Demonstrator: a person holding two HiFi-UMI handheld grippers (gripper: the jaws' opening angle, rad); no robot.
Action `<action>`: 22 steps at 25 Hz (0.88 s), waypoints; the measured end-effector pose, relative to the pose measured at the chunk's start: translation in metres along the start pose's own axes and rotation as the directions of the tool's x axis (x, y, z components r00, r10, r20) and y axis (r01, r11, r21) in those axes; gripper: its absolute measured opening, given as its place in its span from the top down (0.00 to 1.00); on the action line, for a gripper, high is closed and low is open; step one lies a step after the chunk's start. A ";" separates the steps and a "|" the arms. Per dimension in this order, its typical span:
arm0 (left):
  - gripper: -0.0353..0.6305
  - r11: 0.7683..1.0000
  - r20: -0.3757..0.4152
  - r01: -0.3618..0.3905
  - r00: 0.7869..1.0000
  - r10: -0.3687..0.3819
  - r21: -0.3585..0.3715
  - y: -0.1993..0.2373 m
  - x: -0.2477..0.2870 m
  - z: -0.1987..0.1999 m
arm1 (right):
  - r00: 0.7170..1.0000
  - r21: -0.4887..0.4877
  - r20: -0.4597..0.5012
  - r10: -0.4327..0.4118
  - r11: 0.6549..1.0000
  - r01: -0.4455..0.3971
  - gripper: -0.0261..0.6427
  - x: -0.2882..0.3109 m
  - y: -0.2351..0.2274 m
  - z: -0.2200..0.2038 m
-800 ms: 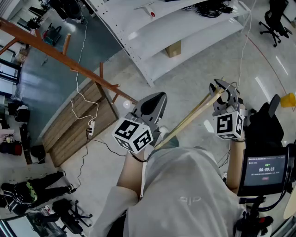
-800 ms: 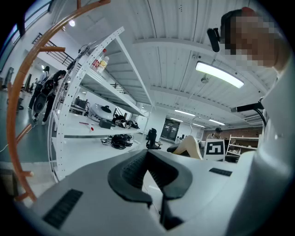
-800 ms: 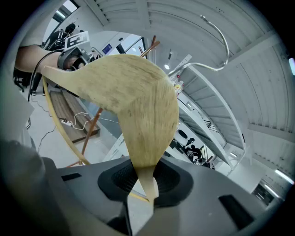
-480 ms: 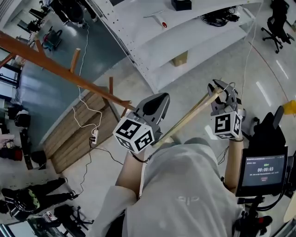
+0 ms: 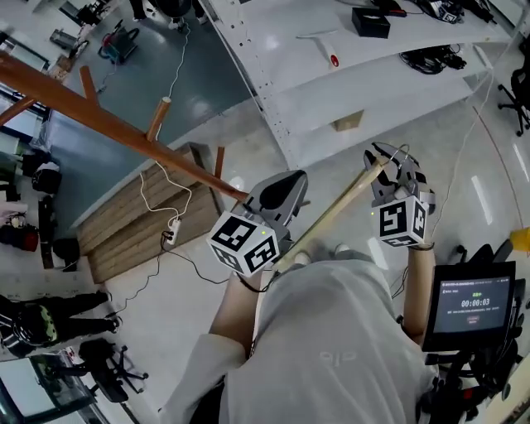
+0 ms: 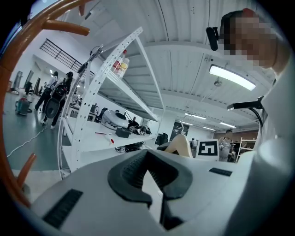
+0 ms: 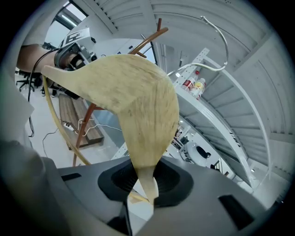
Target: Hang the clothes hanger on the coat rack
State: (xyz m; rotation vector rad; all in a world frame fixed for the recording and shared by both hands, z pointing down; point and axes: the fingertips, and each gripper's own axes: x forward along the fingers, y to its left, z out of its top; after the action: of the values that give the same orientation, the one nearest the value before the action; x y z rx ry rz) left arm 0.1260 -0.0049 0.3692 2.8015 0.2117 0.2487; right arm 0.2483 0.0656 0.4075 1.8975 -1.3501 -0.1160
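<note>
A pale wooden clothes hanger (image 5: 335, 211) runs slantwise between my two grippers in the head view. My right gripper (image 5: 383, 161) is shut on its end, and the wood fills the right gripper view (image 7: 138, 101), with its wire hook (image 7: 221, 37) curving at the upper right. The hanger's other end passes under my left gripper (image 5: 286, 178), which is shut with nothing in it (image 6: 154, 182). The brown wooden coat rack (image 5: 124, 128) slants in from the upper left, its pegs (image 5: 157, 116) sticking out. Its pole ends just left of my left gripper.
White metal shelving (image 5: 356, 74) stands ahead, with a black box (image 5: 370, 22) and a cardboard box (image 5: 348, 122) on it. A wooden pallet (image 5: 141, 224) and a power strip with cables (image 5: 171, 228) lie on the floor at left. A timer screen (image 5: 472, 302) sits at lower right.
The coat rack has drawn nearer to both grippers in the head view; its pole now reaches my left gripper. The right gripper keeps hold of the hanger.
</note>
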 end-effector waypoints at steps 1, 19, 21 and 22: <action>0.94 1.000 0.005 -0.018 1.000 0.018 -0.001 0.011 0.011 0.005 | 1.000 -0.008 0.014 0.016 1.000 -0.016 0.82 0.018 -0.009 0.000; 0.94 0.881 0.191 -0.472 0.862 0.469 -0.035 0.120 -0.077 0.044 | 0.844 -0.300 0.372 0.386 0.911 -0.284 0.82 0.182 0.043 0.170; 0.94 0.855 0.210 -0.516 0.833 0.513 -0.042 0.123 -0.095 0.048 | 0.814 -0.332 0.397 0.424 0.893 -0.303 0.82 0.187 0.056 0.193; 0.94 0.843 0.218 -0.536 0.819 0.531 -0.045 0.126 -0.101 0.048 | 0.799 -0.346 0.408 0.441 0.885 -0.312 0.82 0.192 0.062 0.202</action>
State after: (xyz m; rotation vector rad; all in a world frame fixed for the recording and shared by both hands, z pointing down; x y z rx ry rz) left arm 0.0518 -0.1550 0.3507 2.8132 -0.6421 0.0516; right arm 0.1849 -0.2113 0.3762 1.3819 -1.9208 -0.5642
